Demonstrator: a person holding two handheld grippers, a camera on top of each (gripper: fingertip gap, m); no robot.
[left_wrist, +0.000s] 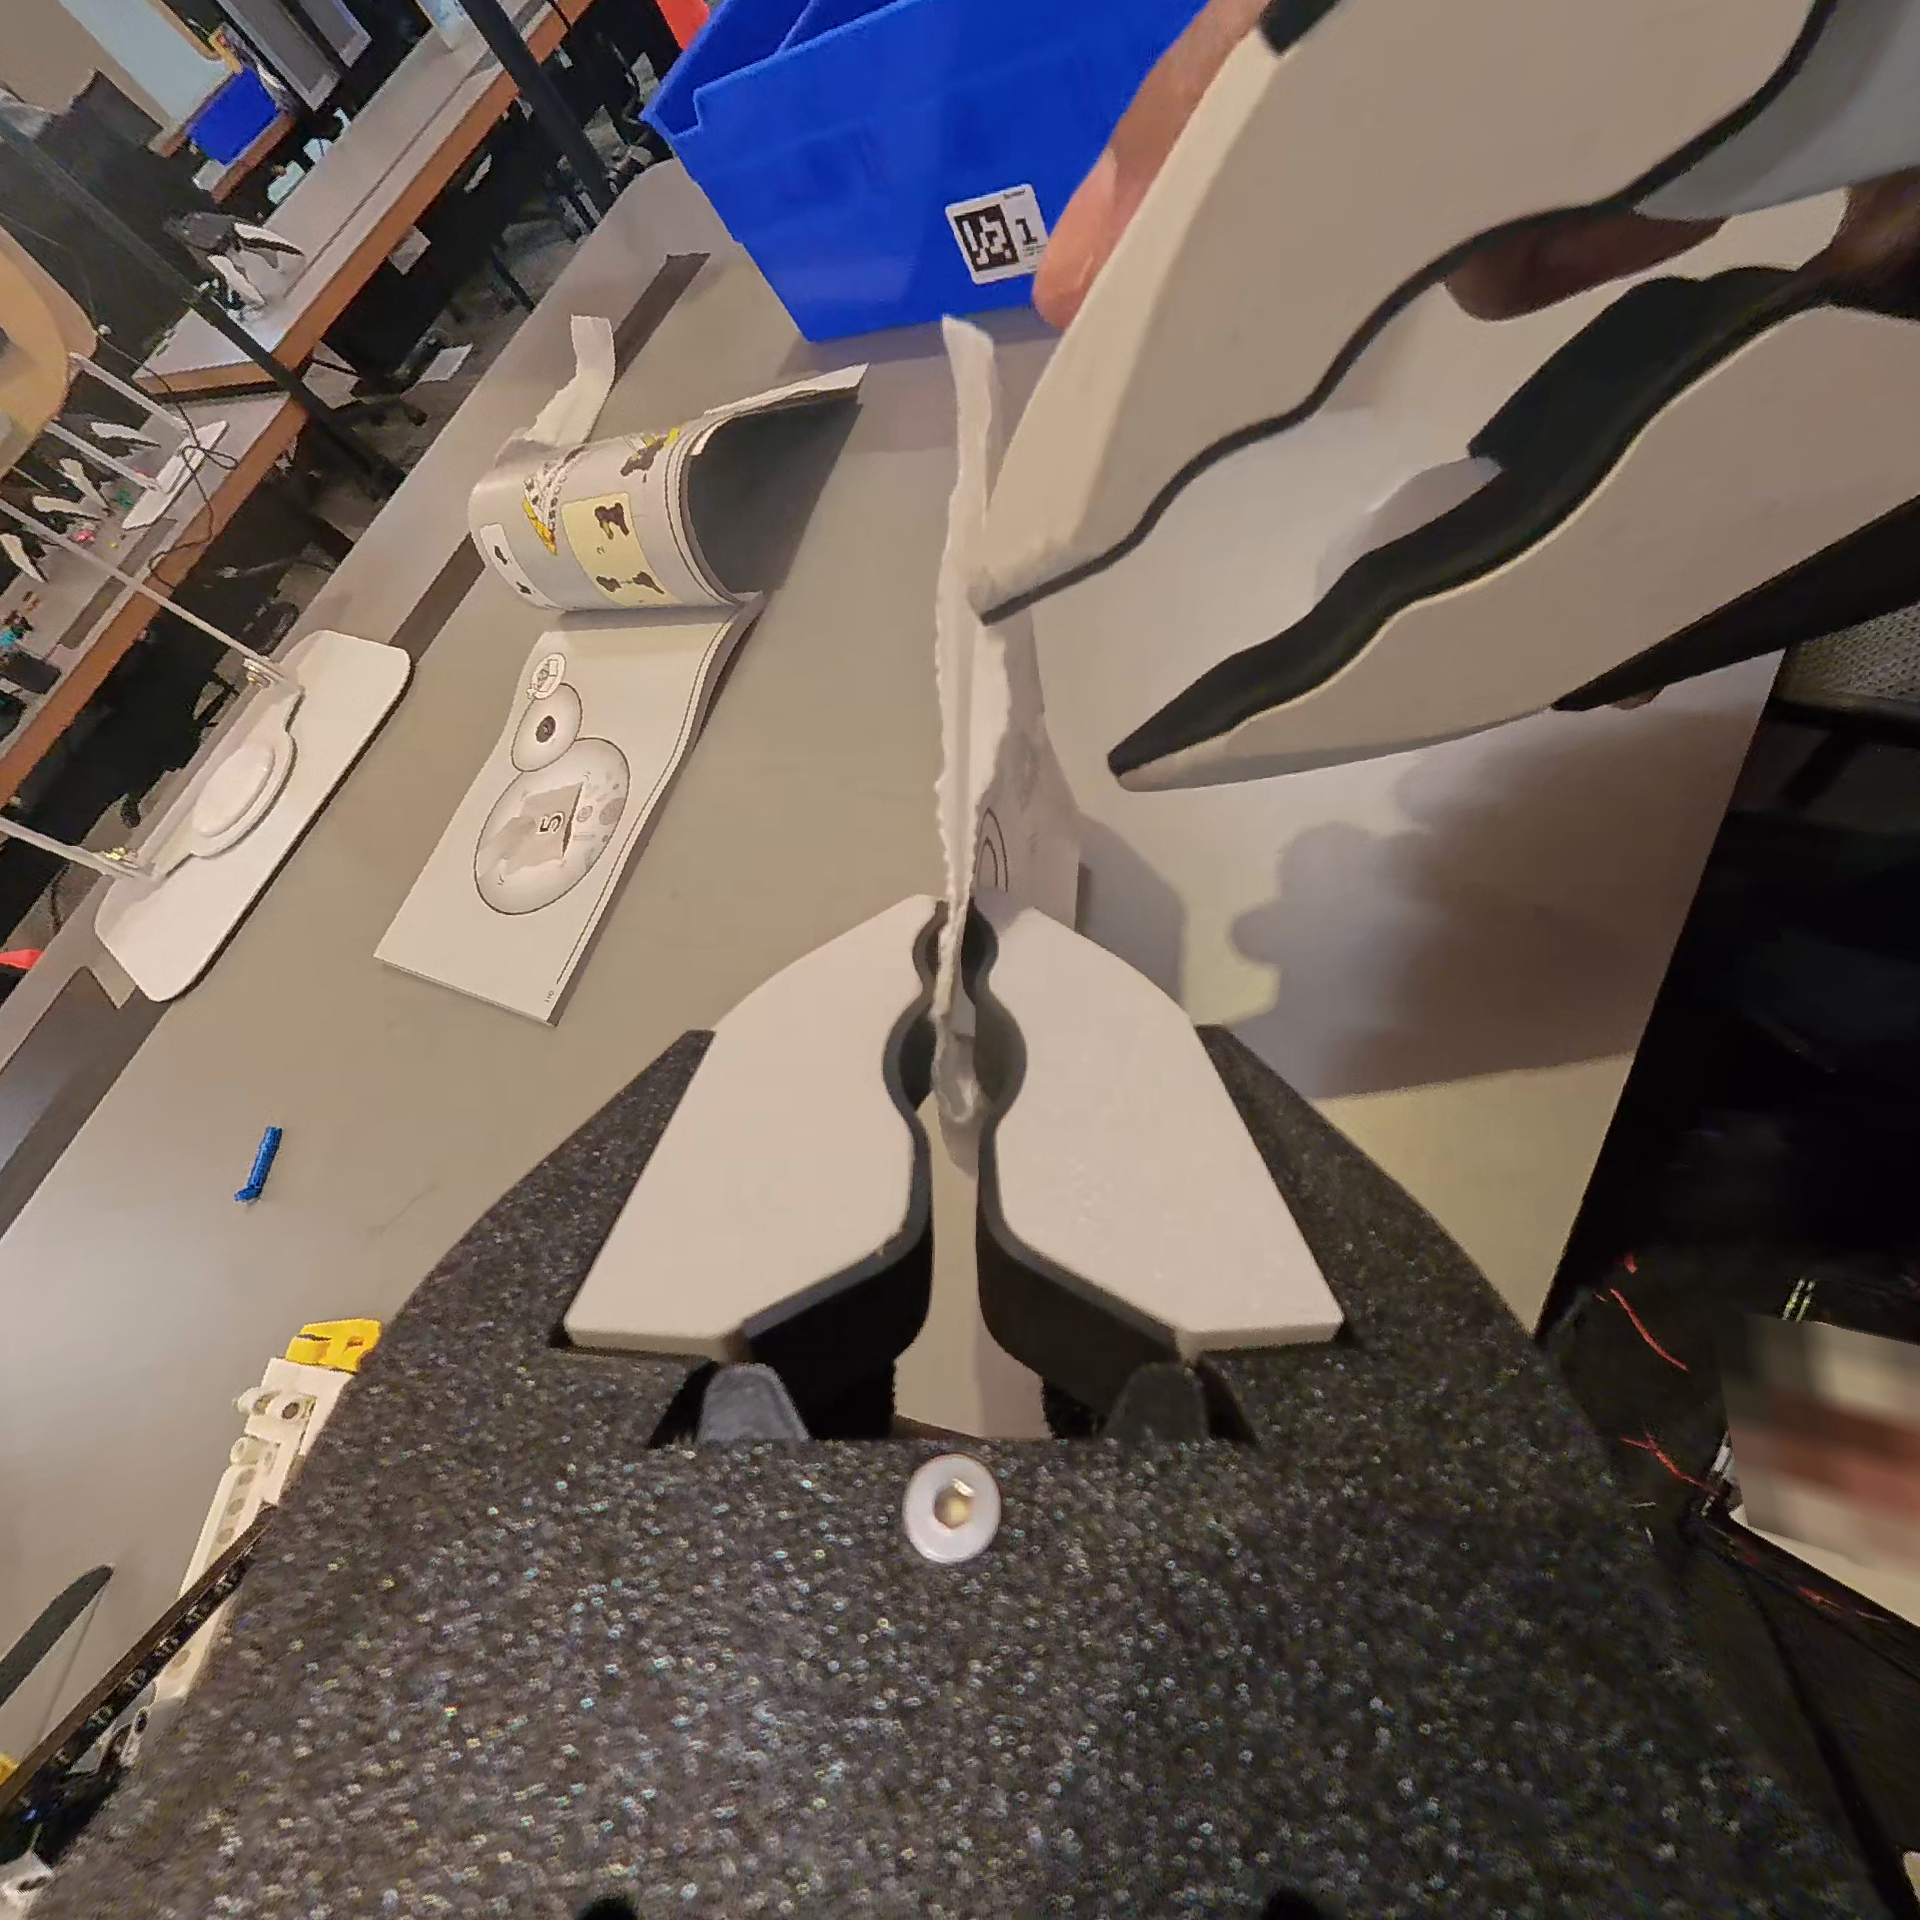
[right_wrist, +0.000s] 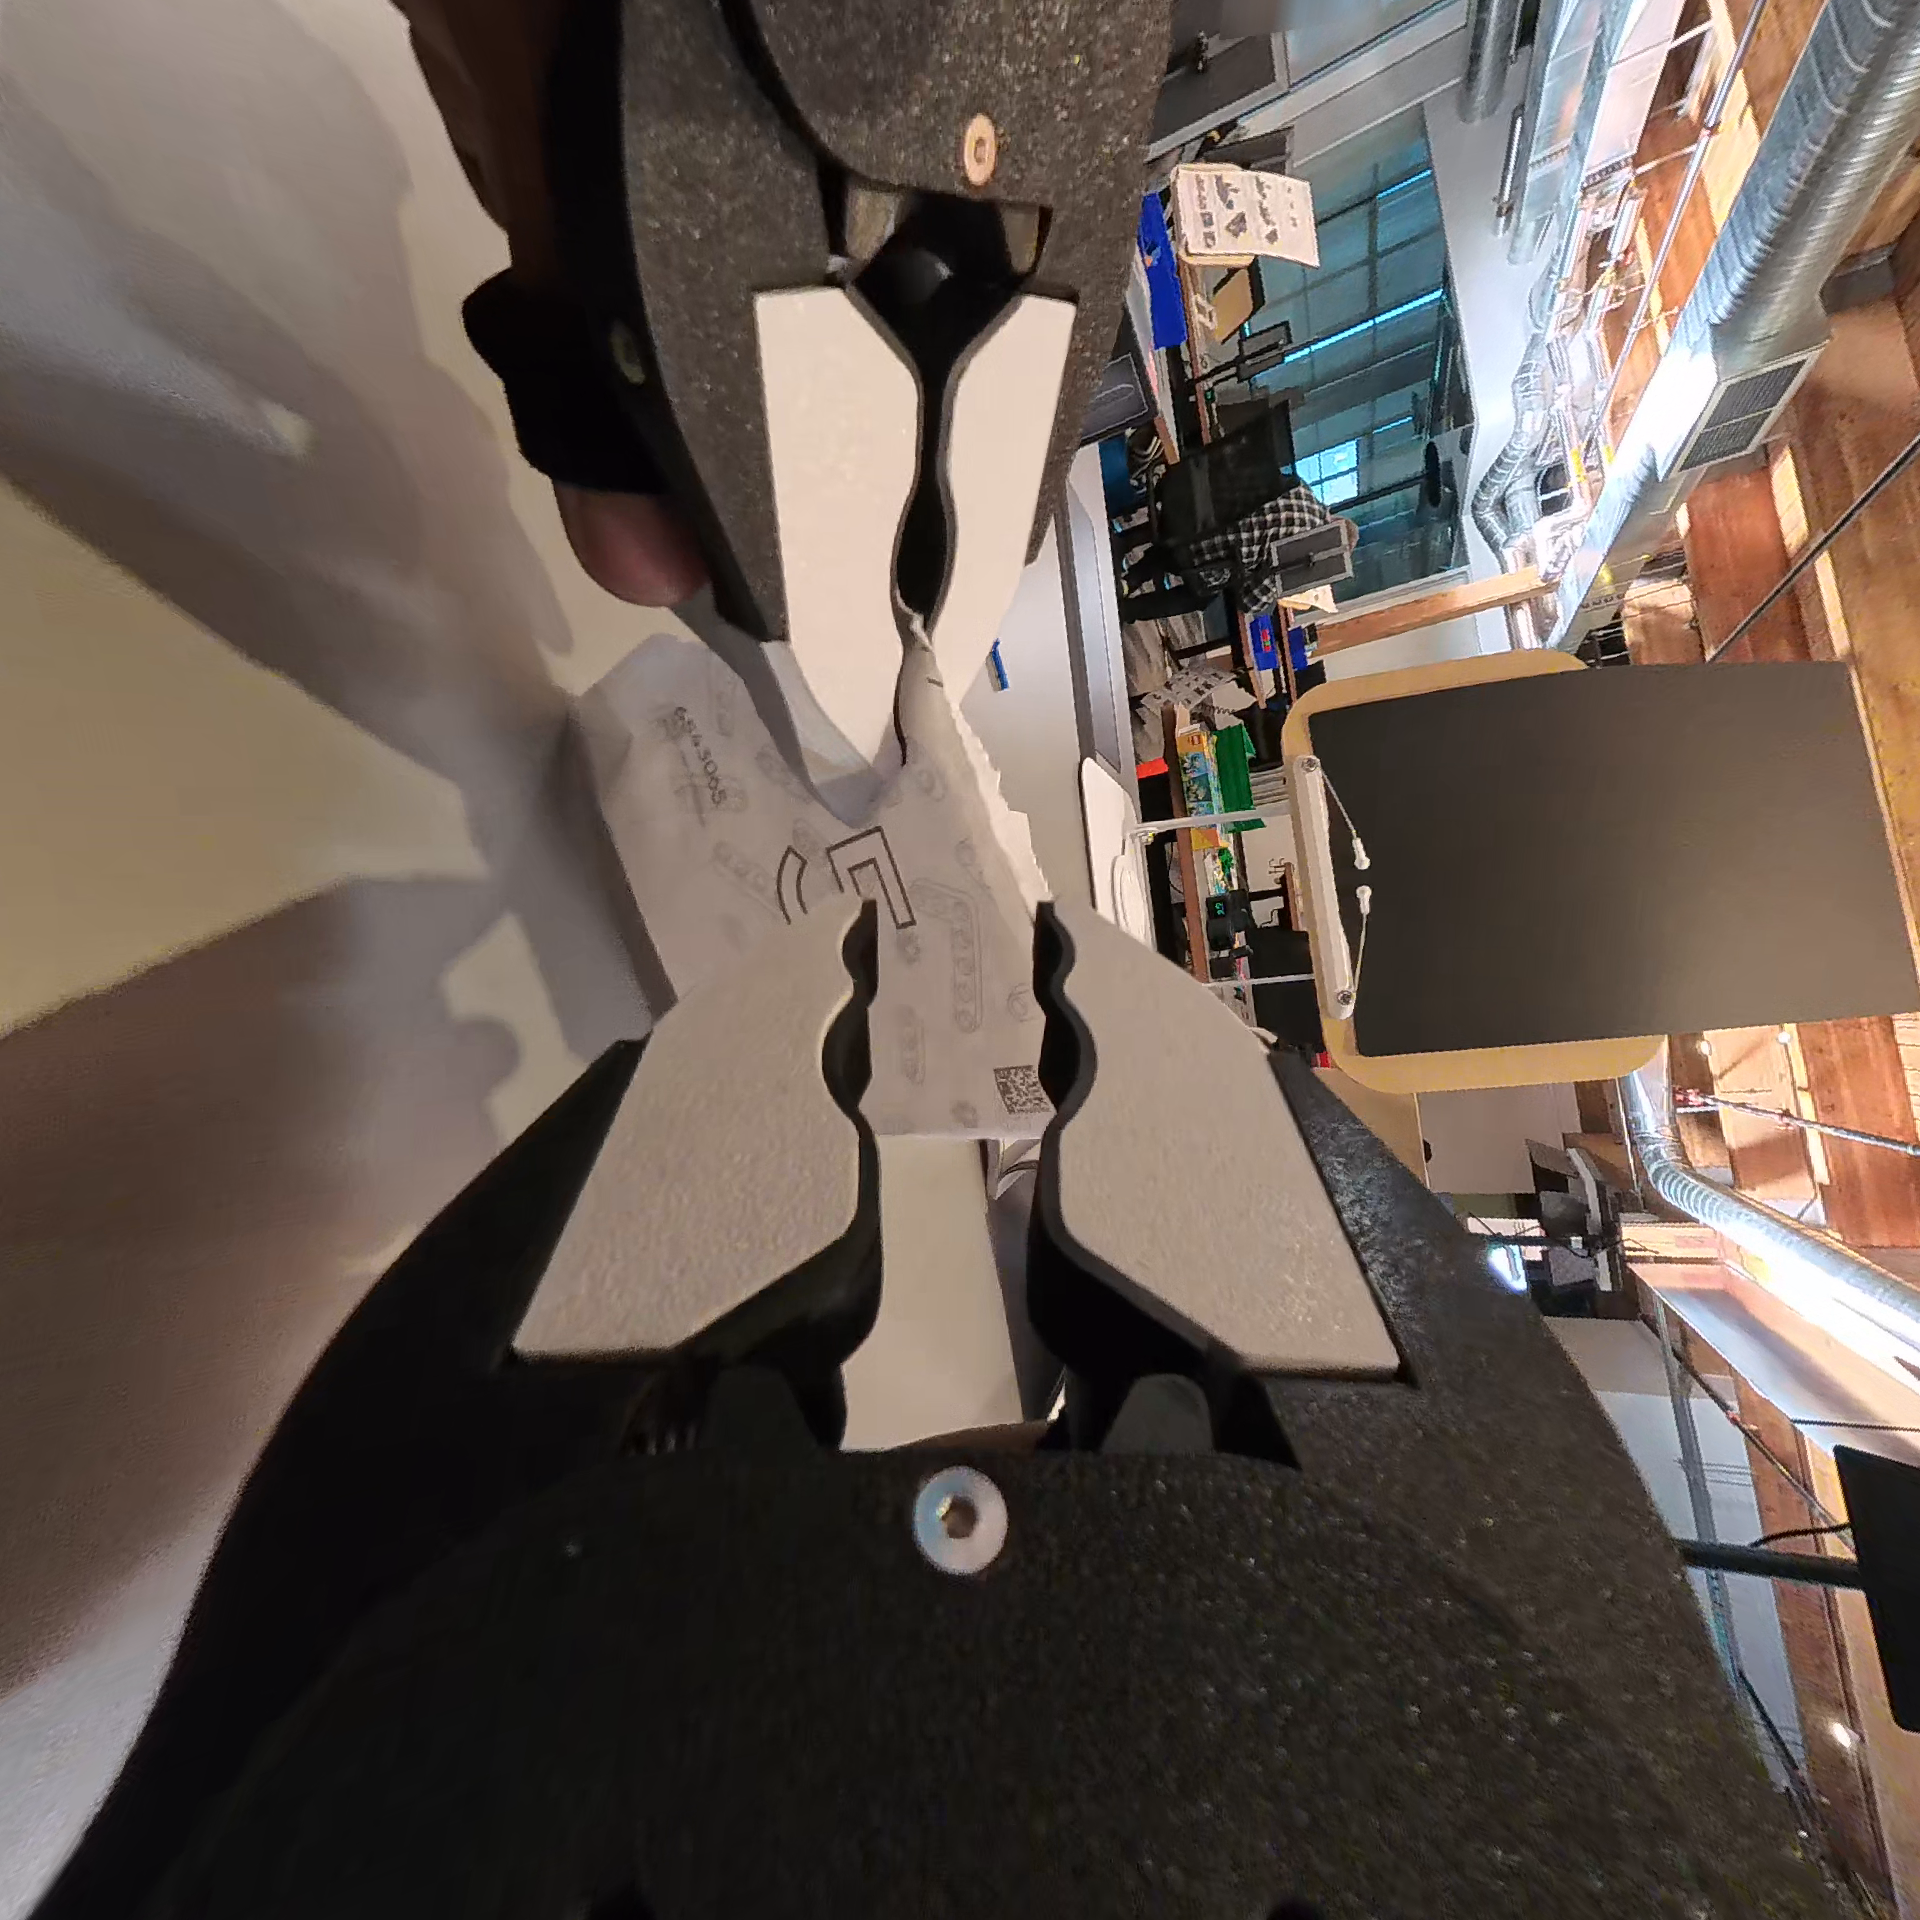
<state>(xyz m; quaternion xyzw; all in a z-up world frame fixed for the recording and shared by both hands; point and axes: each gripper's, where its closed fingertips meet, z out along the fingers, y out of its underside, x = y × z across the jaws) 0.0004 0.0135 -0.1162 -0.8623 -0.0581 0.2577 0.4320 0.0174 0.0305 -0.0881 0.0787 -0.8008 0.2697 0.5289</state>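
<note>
- The left gripper (left_wrist: 951, 940) is pinching a white paper bag (left_wrist: 971, 727) by its jagged torn edge, above the grey table (left_wrist: 790, 935).
- The right gripper (right_wrist: 951, 935) is standing open, pads straddling the bag without pressing.
- The thin, crinkly, faintly printed paper is looking liable to rip further or slip from that narrow pinch.

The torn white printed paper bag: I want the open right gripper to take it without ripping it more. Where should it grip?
Probably the flat printed panel of the torn white printed paper bag, below the left gripper, which pinches its top. Come at its free lower edge, one pad on each face, avoiding the ragged torn edge, which looks weak.
</note>
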